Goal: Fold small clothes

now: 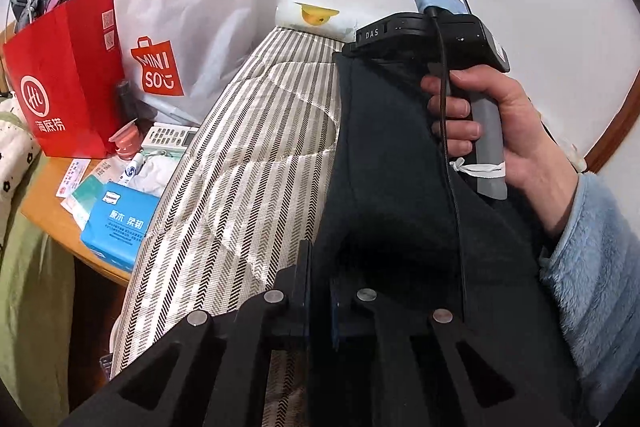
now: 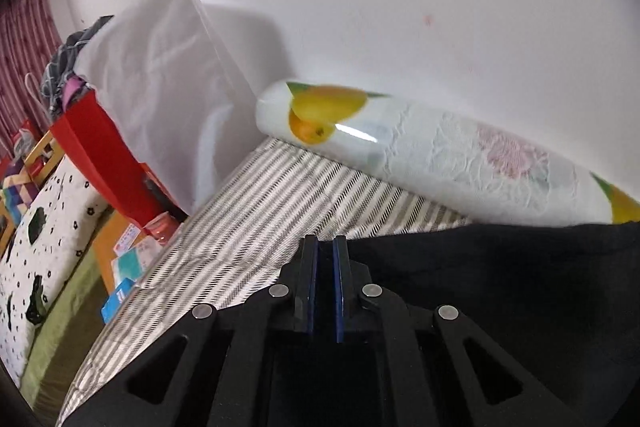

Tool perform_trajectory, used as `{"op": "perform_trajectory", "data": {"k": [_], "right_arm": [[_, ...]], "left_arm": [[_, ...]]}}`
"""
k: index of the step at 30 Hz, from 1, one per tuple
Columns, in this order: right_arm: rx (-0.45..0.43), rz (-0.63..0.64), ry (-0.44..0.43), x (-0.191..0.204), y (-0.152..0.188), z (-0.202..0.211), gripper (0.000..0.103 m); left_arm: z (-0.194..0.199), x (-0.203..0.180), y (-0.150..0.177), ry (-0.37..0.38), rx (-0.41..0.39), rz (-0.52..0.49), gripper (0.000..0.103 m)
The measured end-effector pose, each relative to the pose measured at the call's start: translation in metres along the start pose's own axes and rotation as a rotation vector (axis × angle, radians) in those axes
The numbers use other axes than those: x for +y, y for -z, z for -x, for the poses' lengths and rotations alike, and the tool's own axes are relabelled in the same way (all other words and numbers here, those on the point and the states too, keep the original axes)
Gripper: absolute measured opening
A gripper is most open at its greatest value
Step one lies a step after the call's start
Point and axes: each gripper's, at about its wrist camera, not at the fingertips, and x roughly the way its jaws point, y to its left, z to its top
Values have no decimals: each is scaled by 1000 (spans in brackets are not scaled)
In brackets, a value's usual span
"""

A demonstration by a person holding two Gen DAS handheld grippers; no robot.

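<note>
Both hand-held grippers are clamped on the dark garment point(image 1: 384, 163), which lies lengthwise on the striped bed point(image 1: 248, 163), filling the half from 12 to 6 o'clock in my left wrist view

Left hand-held gripper point(image 1: 320, 291): jaws drawn narrow, pinching the near edge of the cloth at 6 o'clock. The fabric runs straight between the pads, so I read this as a hold, not a rest

Right hand-held gripper point(image 2: 325, 287): jaws equally narrow; the cloth edge reaches the pads from the 3 o'clock side, and dark fabric shows beneath them. My judgement is that it is gripped there, though the contact itself is hard to see. In the left view my right hand point(image 1: 500, 131) carries that tool at 2 o'clock, at the far end of the garment

Reason for the 2 holds: 1 grip at each end keeps the edge taut, so the cloth can be lifted and laid over itself without bunching

The bolster point(image 2: 440, 155) sits at 1 o'clock against the wall, just beyond the garment. The bedside surface point(image 1: 44, 203) at 9 o'clock carries the red bag point(image 1: 68, 79) and tissue pack point(image 1: 120, 227), well clear of the fold

Risk, as I judge it: thin cloth slipping from 1 pad
</note>
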Motion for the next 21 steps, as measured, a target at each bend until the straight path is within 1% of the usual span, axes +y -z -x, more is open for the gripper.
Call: {"op": "perform_trajectory", "data": {"k": [1, 2, 3, 4, 6, 7, 8, 10, 11, 12, 13, 14, 15, 16, 18, 19, 21], "right_arm": [[2, -7, -4, -1, 0, 2, 10], [9, -15, -8, -2, -1, 7, 15], [18, -18, -4, -4, -1, 16, 16], [17, -15, -4, -5, -1, 25, 18], [-11, -2, 11, -9, 6, 57, 22], [-20, 3, 25, -11, 10, 70, 30], [-30, 5, 43, -15, 17, 87, 40], [-55, -12, 74, -28, 35, 121, 52], [-67, -28, 86, -35, 48, 140, 56], [-69, -46, 101, -44, 61, 158, 58], [-69, -64, 128, -54, 78, 180, 59], [-70, -71, 144, -61, 89, 194, 59], [-74, -79, 172, -71, 105, 213, 59], [-86, -85, 220, -83, 126, 237, 59], [-95, -89, 303, -105, 155, 271, 60], [-99, -100, 358, -120, 178, 294, 62], [-98, -139, 423, -147, 210, 320, 63]], "left_arm": [[0, -2, 1, -7, 2, -5, 10], [2, -3, 1, -11, 1, -10, 10], [4, -5, 2, -13, -4, -12, 10], [5, -4, 2, -13, -3, -13, 10], [11, -6, 4, -23, 0, -16, 10], [12, -5, 4, -23, -2, -12, 10], [16, -5, 5, -21, -5, -5, 10], [24, -7, 6, -20, -10, 2, 12], [31, -9, 8, -29, -18, 1, 12], [38, -11, 10, -39, -32, 1, 12], [44, -14, 11, -41, -41, -3, 14], [49, -18, 13, -38, -44, -7, 17], [54, -22, 14, -33, -45, -6, 17], [59, -26, 16, -31, -46, -4, 18], [69, -38, 19, -25, -40, -7, 18], [74, -46, 22, -13, -37, -12, 18], [83, -59, 26, 27, -40, -23, 20]]}}
